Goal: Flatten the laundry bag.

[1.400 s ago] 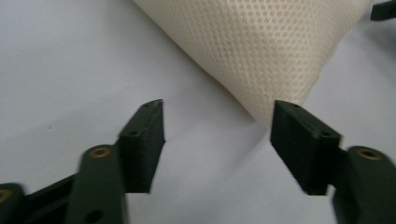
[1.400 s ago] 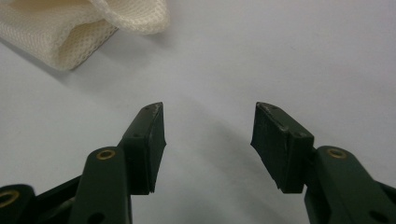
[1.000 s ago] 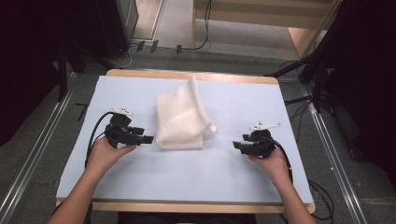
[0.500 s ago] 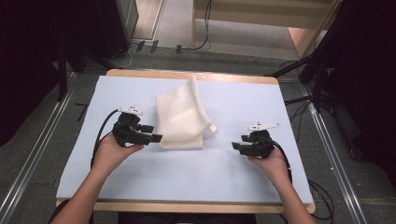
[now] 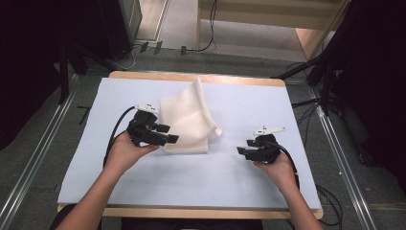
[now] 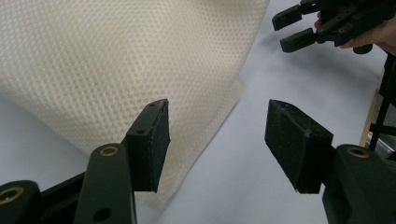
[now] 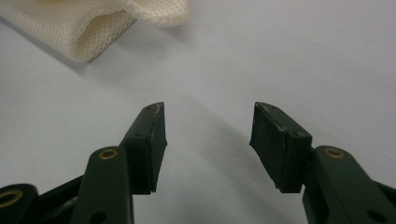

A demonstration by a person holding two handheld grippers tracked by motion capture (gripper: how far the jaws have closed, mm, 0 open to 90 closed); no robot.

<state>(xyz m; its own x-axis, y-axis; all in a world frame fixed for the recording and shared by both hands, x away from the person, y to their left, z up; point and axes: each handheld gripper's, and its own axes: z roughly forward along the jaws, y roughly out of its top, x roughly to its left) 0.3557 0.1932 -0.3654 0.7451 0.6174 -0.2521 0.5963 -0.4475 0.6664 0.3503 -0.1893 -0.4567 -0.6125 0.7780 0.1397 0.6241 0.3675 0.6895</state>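
While left gripper (image 5: 165, 135) hangs over near-left corner of cream mesh cloth, folded (image 5: 187, 117), mid pale-blue table cover (image 5: 239, 182) — jaws just narrowed, nothing between. Right gripper (image 5: 245, 150) open, apart. Approach step — next likely lower, pinch corner.

— What colour is that cloth (image 5: 186, 120) showing?
— It is showing cream, and in the left gripper view (image 6: 116, 60) its weave is reading as a fine honeycomb mesh.
— And the table (image 5: 249, 187)?
— Its cover is looking pale bluish white, with a light wood edge peeking out.
— The left gripper (image 5: 165, 136) and right gripper (image 5: 245, 152)?
— Both are showing black, with brass-coloured rivets.
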